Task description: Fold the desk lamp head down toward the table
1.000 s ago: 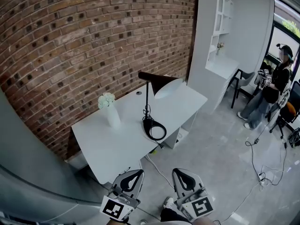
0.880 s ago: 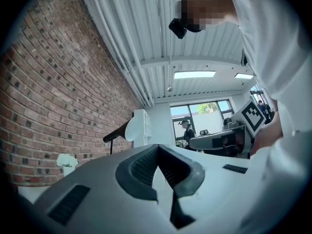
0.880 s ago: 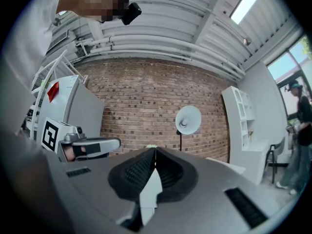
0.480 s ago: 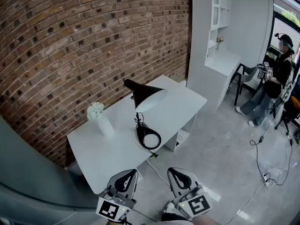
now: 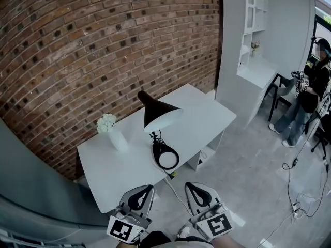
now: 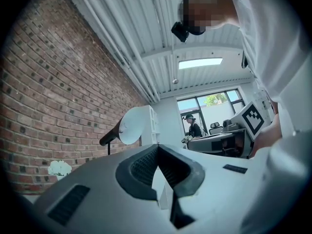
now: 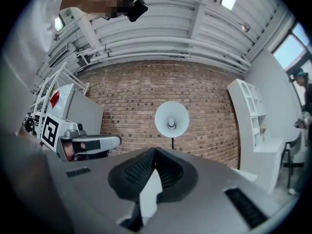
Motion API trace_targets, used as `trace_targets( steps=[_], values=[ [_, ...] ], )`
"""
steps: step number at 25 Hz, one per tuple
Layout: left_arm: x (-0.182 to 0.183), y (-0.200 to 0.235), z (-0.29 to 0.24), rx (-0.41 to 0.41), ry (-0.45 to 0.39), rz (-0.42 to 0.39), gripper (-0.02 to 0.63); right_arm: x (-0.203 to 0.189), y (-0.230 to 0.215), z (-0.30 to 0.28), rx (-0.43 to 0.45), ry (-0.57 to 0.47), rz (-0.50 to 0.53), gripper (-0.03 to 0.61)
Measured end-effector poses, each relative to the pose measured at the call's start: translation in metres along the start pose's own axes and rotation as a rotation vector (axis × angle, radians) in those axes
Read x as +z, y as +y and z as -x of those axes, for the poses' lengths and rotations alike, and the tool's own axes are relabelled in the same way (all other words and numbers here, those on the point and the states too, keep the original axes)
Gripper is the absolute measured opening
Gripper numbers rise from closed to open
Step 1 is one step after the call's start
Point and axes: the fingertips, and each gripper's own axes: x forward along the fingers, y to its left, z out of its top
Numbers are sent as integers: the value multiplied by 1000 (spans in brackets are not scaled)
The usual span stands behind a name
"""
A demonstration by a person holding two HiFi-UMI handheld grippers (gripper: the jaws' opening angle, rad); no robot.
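The desk lamp stands on a white table (image 5: pixel 201 112), its black cone head (image 5: pixel 159 115) raised on a thin stem above a black ring base (image 5: pixel 166 157). Both grippers hover short of the table's near edge, well apart from the lamp. My left gripper (image 5: pixel 140 195) is shut and empty, and so is my right gripper (image 5: pixel 199 194). In the left gripper view the lamp head (image 6: pixel 127 129) shows far beyond the shut left gripper (image 6: pixel 157 148). In the right gripper view the lamp head (image 7: pixel 171 119) faces the camera, straight over the shut right gripper (image 7: pixel 155 153).
A white vase of white flowers (image 5: pixel 111 131) stands on the table left of the lamp. A brick wall (image 5: pixel 93 45) backs the table. A tall white shelf unit (image 5: pixel 253 50) is at the right, with a person (image 5: pixel 310 97) and floor cables (image 5: pixel 300 190) beyond.
The table and lamp have slid lower and nearer in the head view as I came closer. Both grippers moved along with me, still shut and empty.
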Motion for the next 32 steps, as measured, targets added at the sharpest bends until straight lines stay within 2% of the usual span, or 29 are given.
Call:
trace_targets(
  steps=[4, 10, 18, 26, 32],
  values=[
    [-3, 11, -6, 17, -10, 2, 8, -6, -1, -9, 8, 39, -2, 18],
    [6, 24, -26, -16, -37, -8, 8, 4, -13, -24, -20, 12, 11, 18],
    [28, 45, -48, -47, -74, -38, 8, 13, -12, -47, -15, -6, 46, 18],
    [47, 66, -64, -47, -121, -78, 9, 17, -14, -61, -21, -31, 41, 18],
    [54, 74, -76, -62, -122, -89, 9, 14, -17, -67, -41, -2, 41, 18]
  ],
)
